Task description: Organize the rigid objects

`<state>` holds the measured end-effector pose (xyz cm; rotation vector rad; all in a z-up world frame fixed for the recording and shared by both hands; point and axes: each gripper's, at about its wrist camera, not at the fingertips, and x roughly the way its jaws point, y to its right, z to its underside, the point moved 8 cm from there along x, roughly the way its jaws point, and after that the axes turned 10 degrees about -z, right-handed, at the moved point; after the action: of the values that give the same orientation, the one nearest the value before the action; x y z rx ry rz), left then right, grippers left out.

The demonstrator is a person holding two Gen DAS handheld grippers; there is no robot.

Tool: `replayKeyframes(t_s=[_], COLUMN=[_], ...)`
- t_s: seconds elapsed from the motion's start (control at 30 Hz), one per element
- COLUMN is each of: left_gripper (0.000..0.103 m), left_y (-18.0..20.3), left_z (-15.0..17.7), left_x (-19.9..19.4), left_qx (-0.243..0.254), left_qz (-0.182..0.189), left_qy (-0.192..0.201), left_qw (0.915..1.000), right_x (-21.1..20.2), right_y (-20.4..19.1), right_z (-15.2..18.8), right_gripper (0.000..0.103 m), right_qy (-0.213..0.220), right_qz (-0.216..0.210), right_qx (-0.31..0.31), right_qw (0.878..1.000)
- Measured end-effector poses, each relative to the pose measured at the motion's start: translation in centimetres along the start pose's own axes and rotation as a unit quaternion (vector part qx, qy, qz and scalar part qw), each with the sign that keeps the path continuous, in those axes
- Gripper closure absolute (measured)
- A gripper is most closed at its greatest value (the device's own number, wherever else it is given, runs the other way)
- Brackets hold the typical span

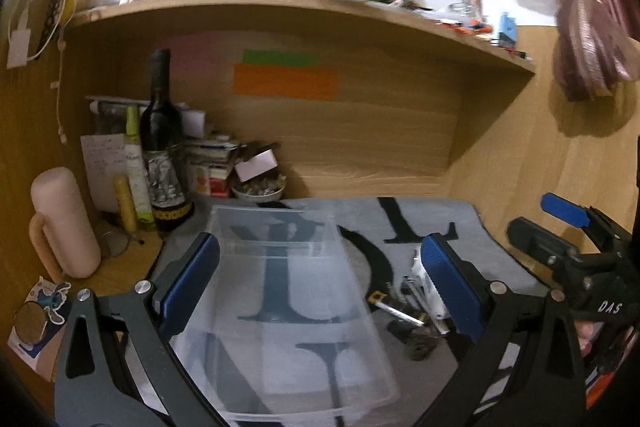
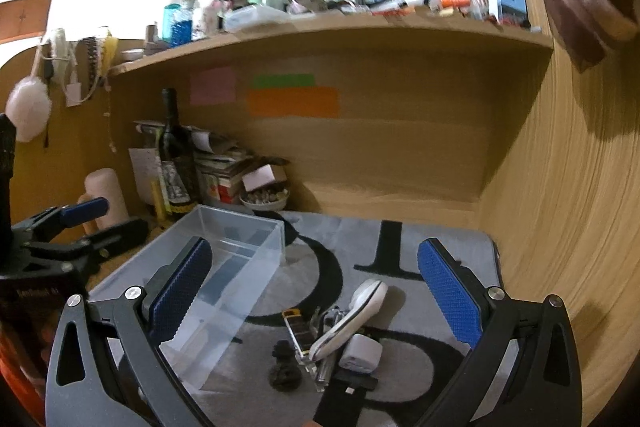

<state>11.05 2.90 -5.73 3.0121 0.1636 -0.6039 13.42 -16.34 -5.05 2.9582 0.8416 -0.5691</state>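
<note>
A clear plastic bin lies on the grey mat, empty; it also shows in the right wrist view. A small pile of rigid objects sits right of it: a white curved handheld device, a white charger block, a utility knife, a metal tool, a black knobbed piece. The pile shows in the left wrist view. My left gripper is open above the bin. My right gripper is open above the pile. Both are empty.
A wine bottle, a pink mug, tubes, stacked books and a bowl crowd the back left corner. A cluttered shelf overhangs. A wooden side wall stands at the right. The grey lettered mat covers the desk.
</note>
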Motion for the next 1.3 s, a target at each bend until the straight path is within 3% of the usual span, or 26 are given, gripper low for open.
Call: replayKeyframes(t_s=[0.07, 0.13, 0.2, 0.27, 0.43, 0.7, 0.83, 1.17, 1.3], left_gripper=[0.005, 0.016, 0.016, 0.018, 0.035, 0.065, 0.071, 0.072, 0.082], left_y=[-1.3, -2.6, -3.9, -5.4, -7.9, -9.0, -9.2, -9.5, -9.5], left_z=[-0.1, -0.2, -0.2, -0.1, 0.9, 4.9, 6.4, 8.3, 8.9], left_x=[0.5, 1.1, 1.8, 2.8, 5.4, 9.3, 10.3, 11.2, 11.4], left_qx=[-0.003, 0.000, 0.005, 0.010, 0.024, 0.039, 0.041, 0.024, 0.015], left_qz=[-0.014, -0.032, -0.047, -0.059, -0.074, -0.056, -0.044, -0.017, -0.010], left_qy=[-0.003, -0.011, -0.022, -0.041, -0.091, -0.200, -0.231, -0.271, -0.280], left_qw=[0.9999, 0.9994, 0.9987, 0.9974, 0.9929, 0.9775, 0.9712, 0.9622, 0.9599], right_x=[0.5, 1.0, 1.5, 2.0, 3.5, 5.3, 5.9, 9.6, 11.6], right_y=[0.7, 1.4, 2.2, 3.0, 5.2, 8.6, 9.8, 8.8, 8.6], right_z=[0.2, 0.3, 0.6, 0.9, 2.3, 5.0, 6.3, 8.5, 9.0], right_gripper=[0.000, 0.002, 0.007, 0.010, 0.019, 0.035, 0.042, 0.046, 0.046], right_qy=[-0.005, -0.012, -0.020, -0.032, -0.070, -0.122, -0.146, -0.201, -0.220], right_qz=[0.007, 0.013, 0.022, 0.031, 0.048, 0.067, 0.072, 0.029, 0.028], right_qx=[0.004, 0.007, 0.008, 0.009, 0.024, 0.067, 0.085, 0.110, 0.123], right_qw=[1.000, 1.000, 1.000, 0.999, 0.996, 0.988, 0.983, 0.973, 0.967])
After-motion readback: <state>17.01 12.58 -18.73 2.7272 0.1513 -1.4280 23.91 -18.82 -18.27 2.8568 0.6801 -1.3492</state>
